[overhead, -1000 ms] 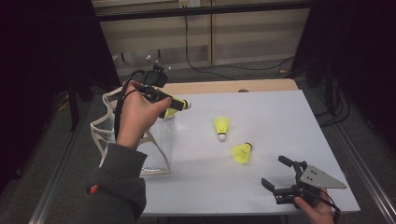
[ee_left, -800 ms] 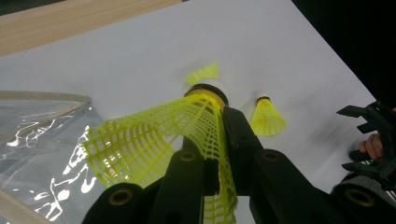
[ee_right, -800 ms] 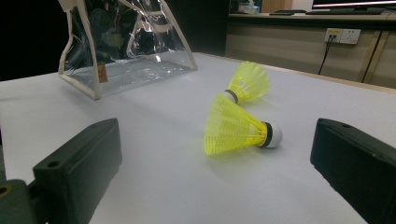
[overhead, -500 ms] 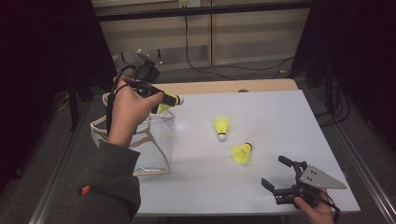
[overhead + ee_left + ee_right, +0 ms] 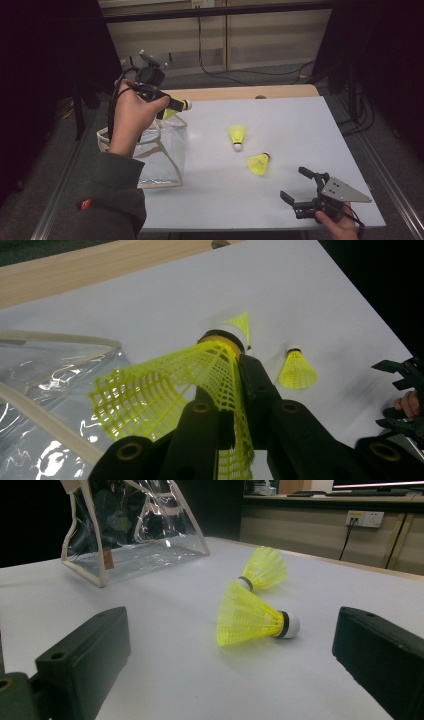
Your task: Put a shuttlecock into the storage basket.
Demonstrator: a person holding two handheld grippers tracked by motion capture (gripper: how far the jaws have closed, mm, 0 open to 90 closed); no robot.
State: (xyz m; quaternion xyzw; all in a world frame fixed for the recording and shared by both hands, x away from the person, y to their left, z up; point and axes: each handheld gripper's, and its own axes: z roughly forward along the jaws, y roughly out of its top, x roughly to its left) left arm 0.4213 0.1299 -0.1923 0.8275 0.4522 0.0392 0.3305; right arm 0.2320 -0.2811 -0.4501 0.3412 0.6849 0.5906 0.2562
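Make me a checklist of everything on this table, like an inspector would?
Surface: white table, wooden strip along its far edge.
Job's things: clear bag stands at the table's left edge; one shuttlecock is held above it; two loose shuttlecocks lie on their sides mid-table.
Clutter: nothing seen.
Grippers: left gripper is shut on the held shuttlecock's skirt, over the bag; right gripper is open, low at the table's near right corner, aimed at the loose ones.
Cables: a black cable loops from the left gripper; more run along the floor behind.
Surroundings: dark room, pale cabinets, wall socket.
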